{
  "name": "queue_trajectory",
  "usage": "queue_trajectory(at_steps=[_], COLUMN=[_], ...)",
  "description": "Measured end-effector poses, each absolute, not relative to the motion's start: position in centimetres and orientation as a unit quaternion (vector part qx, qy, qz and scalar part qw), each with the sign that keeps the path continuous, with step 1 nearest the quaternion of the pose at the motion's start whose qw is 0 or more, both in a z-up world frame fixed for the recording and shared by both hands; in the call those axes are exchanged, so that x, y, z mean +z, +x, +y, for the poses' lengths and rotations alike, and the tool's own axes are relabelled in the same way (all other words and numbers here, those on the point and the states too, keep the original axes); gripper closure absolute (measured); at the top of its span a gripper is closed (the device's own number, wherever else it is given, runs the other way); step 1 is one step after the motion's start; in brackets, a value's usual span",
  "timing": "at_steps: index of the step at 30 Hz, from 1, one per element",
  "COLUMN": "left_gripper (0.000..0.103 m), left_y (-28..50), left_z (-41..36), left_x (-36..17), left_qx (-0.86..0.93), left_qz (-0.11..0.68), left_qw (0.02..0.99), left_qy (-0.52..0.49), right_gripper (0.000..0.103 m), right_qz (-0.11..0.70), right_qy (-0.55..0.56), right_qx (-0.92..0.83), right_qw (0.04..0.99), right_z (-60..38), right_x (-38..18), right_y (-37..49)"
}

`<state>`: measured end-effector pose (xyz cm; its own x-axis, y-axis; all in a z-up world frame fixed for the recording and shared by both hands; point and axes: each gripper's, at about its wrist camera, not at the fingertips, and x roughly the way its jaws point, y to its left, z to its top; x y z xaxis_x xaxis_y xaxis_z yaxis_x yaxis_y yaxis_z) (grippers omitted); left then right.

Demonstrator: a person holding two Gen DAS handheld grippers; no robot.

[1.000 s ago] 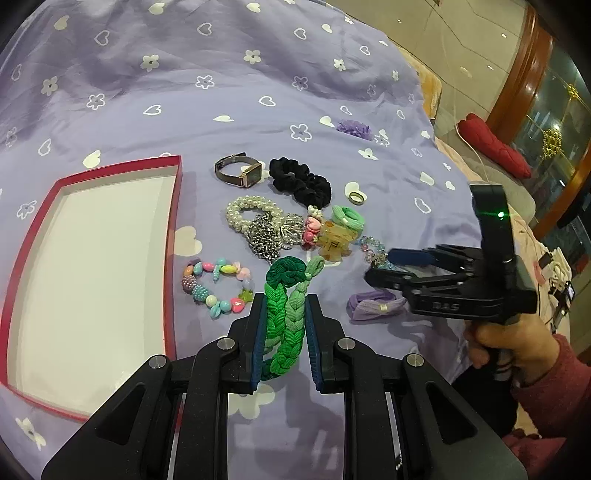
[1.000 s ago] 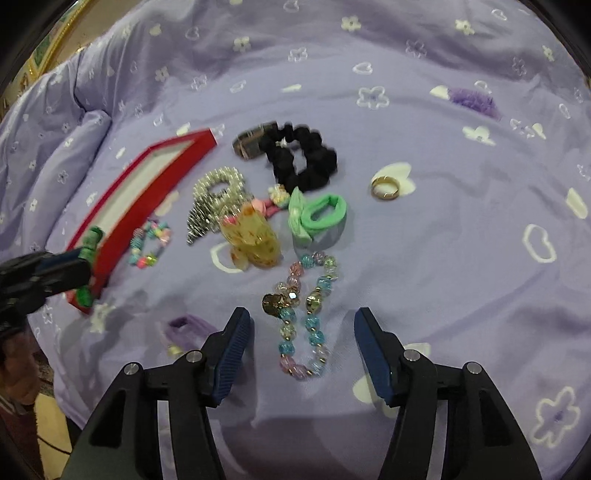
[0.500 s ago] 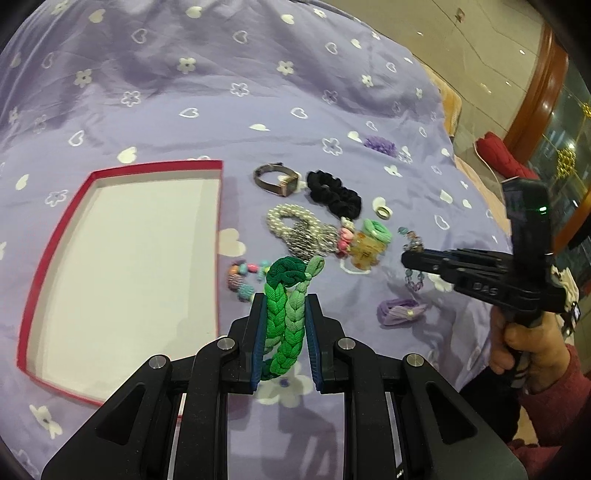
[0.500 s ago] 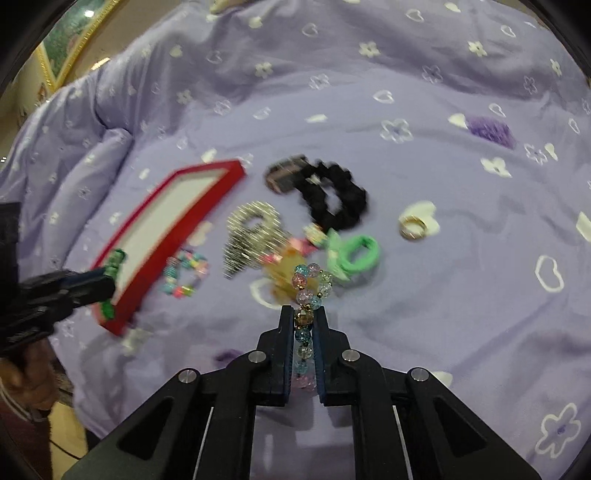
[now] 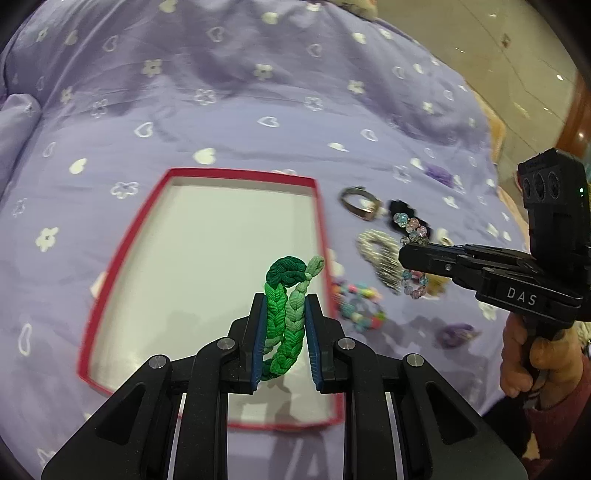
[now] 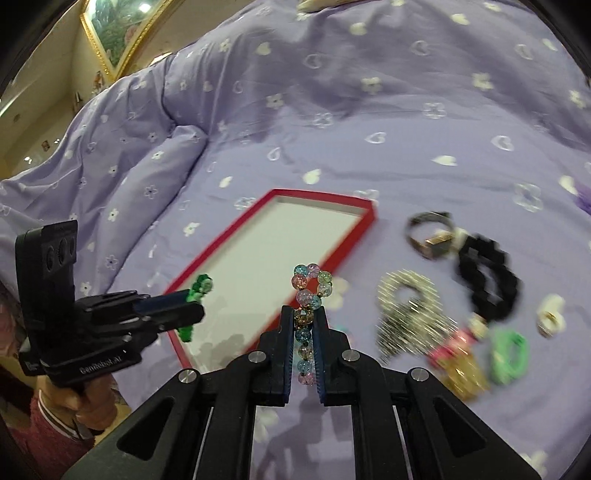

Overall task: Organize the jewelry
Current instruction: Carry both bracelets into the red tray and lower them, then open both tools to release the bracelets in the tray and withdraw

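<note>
Left gripper (image 5: 283, 325) clamped on green braided bracelet (image 5: 286, 295), loop sticking up past the fingertips, held over the near right part of the red-rimmed tray (image 5: 317, 206), white floor under it. Right gripper (image 6: 304, 347) clamped on glass-bead bracelet (image 6: 310, 291), pink, blue and pale green beads looping up above the tips, hovering at the tray's right edge. Left hand (image 6: 88, 402) grips its handle low at left, maroon cuff; right hand (image 5: 532, 365) grips its handle at right, fingers pointing left toward the tray. Other pieces lie right of the tray on the bedspread (image 5: 258, 92): metal watch (image 6: 430, 236), black scrunchie (image 6: 487, 280), silver chain bracelet (image 6: 406, 314), green hair tie (image 6: 511, 356), amber hair clip (image 6: 463, 374), ring (image 6: 550, 317), pastel bead bracelet (image 5: 360, 306), purple bow (image 5: 458, 334). Bedspread is lilac with white hearts and flowers, rumpled at far left. Gold-framed picture (image 6: 118, 26) on wall behind; tiled floor (image 5: 498, 44) beyond the bed.
</note>
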<state>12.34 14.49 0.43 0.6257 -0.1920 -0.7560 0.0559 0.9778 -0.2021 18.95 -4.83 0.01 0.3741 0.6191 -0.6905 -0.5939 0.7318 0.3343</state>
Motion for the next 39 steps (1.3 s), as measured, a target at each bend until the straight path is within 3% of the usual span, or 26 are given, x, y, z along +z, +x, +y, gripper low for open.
queue_trajectory(at_steps=[17,26,34,39], left_gripper=[0.085,0.084,0.075,0.064], left_y=[22.7,24.5,24.8,24.7], left_z=[20.8,21.2,20.7,20.7], left_x=[-3.9,-6.1,-6.6,-6.7], left_qx=[-0.004,0.006,0.016,0.023], left_qz=[0.467,0.488,0.502,0.506], left_qw=[0.879,0.868,0.862,0.859], left_qy=[-0.098,-0.090,-0.075,-0.074], right_gripper=[0.094,0.093,0.092,0.091], right_qz=[0.468,0.485,0.482,0.481], right_qy=[-0.010,-0.056,-0.071,-0.071], right_qx=[0.383,0.373,0.370,0.371], right_qw=[0.796,0.789,0.791,0.791], right_z=[4.7,6.5,6.5,6.5], right_x=[-3.7,-6.2,-6.6,-6.6], right_y=[28.2,30.0,30.2,30.2])
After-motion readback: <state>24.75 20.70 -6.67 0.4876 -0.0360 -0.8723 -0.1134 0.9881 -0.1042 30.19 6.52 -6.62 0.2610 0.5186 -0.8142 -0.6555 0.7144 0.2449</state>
